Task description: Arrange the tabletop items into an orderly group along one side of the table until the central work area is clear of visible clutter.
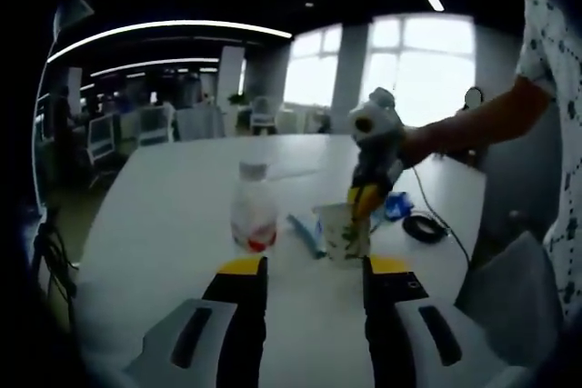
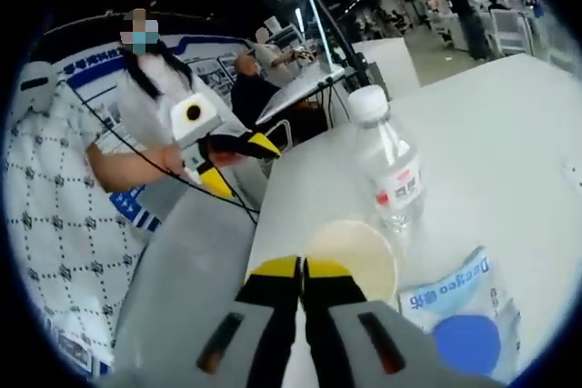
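- Office space surrounds us — ceiling light strips, bright windows, desks behind; the work surface is a long white table (image 1: 182,224).
- Landmark: the paper cup (image 1: 344,229). We see it standing upright near the middle of the table, so it counts as clutter to be moved.
- Beside the cup stands a clear water bottle (image 1: 253,215), upright, cap on; a blue-and-white packet (image 2: 464,311) lies flat just beside the cup on the other side.
- Right gripper (image 1: 366,199): in the left gripper view its yellow tips dip at the cup's rim. In the right gripper view the jaws stand nearly together with the rim at their tips — we judge a pinch on the cup wall for lifting, though whether it actually grips we cannot tell.
- Left gripper (image 1: 314,270): jaws wide apart, holding nothing, short of the cup — presumably kept ready for the bottle.
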The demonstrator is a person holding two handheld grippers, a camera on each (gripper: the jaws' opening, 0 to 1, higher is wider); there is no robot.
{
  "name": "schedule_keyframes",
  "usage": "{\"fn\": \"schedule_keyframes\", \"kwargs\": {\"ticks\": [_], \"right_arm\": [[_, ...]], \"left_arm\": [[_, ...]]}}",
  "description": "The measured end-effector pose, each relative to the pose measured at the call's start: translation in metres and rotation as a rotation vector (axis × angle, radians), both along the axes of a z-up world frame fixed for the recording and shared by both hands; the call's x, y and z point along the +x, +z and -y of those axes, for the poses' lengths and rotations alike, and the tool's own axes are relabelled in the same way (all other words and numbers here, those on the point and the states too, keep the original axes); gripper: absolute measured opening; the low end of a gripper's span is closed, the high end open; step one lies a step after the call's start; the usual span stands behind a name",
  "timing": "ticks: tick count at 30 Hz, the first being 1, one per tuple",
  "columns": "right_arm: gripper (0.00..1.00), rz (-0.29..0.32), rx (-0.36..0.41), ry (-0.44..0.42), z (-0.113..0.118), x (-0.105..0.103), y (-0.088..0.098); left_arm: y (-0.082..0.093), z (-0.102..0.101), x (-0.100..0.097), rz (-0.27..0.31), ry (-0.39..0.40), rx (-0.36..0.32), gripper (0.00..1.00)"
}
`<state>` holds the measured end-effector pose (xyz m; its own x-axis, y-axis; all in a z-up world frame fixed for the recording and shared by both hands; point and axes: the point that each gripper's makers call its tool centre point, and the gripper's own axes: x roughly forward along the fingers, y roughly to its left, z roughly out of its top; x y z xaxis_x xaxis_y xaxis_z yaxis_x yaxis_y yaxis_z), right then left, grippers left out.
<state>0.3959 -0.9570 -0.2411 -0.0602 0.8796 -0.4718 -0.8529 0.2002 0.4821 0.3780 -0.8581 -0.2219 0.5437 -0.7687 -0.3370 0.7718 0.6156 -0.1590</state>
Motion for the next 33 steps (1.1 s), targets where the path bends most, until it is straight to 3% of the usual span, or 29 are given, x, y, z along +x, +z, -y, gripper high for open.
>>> {"fn": "schedule_keyframes", "kwargs": {"ticks": [10,15,19,28,33], "right_arm": [[0.00,0.122,0.002,-0.114,0.004,0.024,0.028],[0.00,0.224,-0.078,-0.146,0.009,0.038,0.028],[0.00,0.301,-0.168,-0.116,0.010,0.043,0.021],[0.00,0.489,-0.268,0.009,-0.004,0.057,0.016],[0.00,0.523,-0.303,0.083,-0.010,0.059,0.005]], "left_arm": [[0.000,0.008,-0.001,0.005,-0.035,-0.012,0.37],[0.002,0.012,-0.003,0.009,-0.045,-0.021,0.37],[0.001,0.012,-0.003,0.011,-0.052,-0.024,0.36],[0.002,0.003,-0.002,0.017,-0.035,-0.033,0.35],[0.001,-0.001,-0.003,0.014,-0.022,-0.032,0.35]]}}
